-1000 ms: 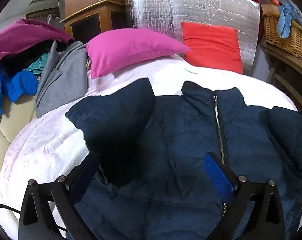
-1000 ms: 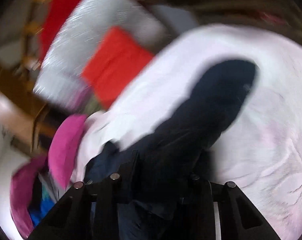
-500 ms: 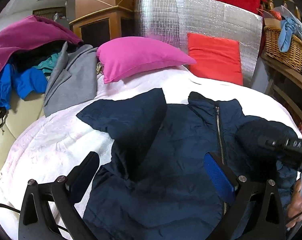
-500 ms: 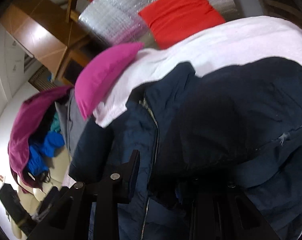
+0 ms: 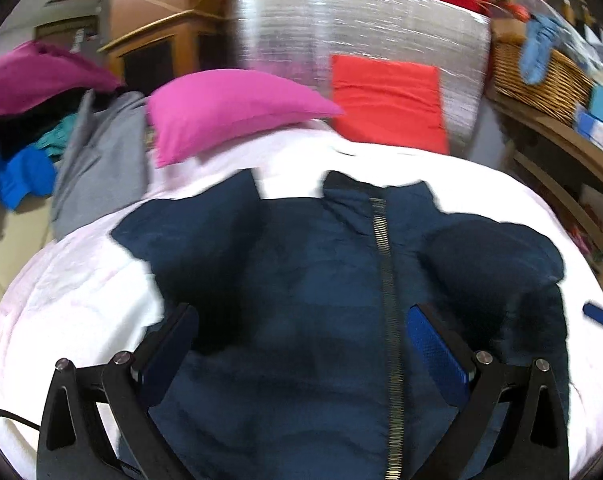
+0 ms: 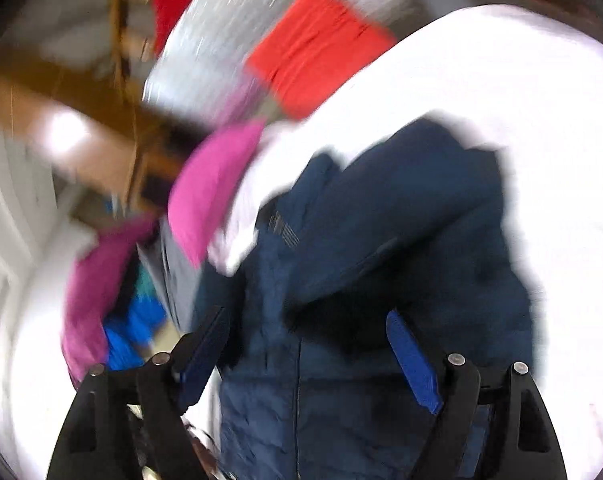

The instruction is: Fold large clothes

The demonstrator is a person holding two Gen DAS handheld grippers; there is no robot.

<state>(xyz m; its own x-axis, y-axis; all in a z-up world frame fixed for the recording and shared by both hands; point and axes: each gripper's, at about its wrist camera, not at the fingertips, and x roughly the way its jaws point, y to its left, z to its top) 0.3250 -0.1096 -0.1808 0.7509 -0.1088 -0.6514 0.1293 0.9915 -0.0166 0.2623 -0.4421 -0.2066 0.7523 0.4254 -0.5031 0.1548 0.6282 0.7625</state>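
Currently, step in hand: both sleeves of the navy jacket [image 5: 313,280] appear folded in over its chest, so the next fold is judged to be the body, hem toward collar
Jacket position: front up on the white bedspread [image 5: 73,300], zipper [image 5: 385,280] running down the middle, collar toward the pink pillow [image 5: 229,108] and red cushion [image 5: 389,100]
Left sleeve: lies folded across the chest, its cuff end dark and bunched near the left fingers
Left gripper [image 5: 301,352]: jaws spread wide, empty, hovering over the lower torso; contact with the cloth cannot be told
Right sleeve [image 6: 401,220]: folded inward, puffy and not flat
Right gripper [image 6: 309,352]: jaws spread wide, nothing held, above the jacket's zipper side; view is motion-blurred
Doing it well: grip the hem at both corners evenly, lift low, and lay it over so the sleeves stay tucked
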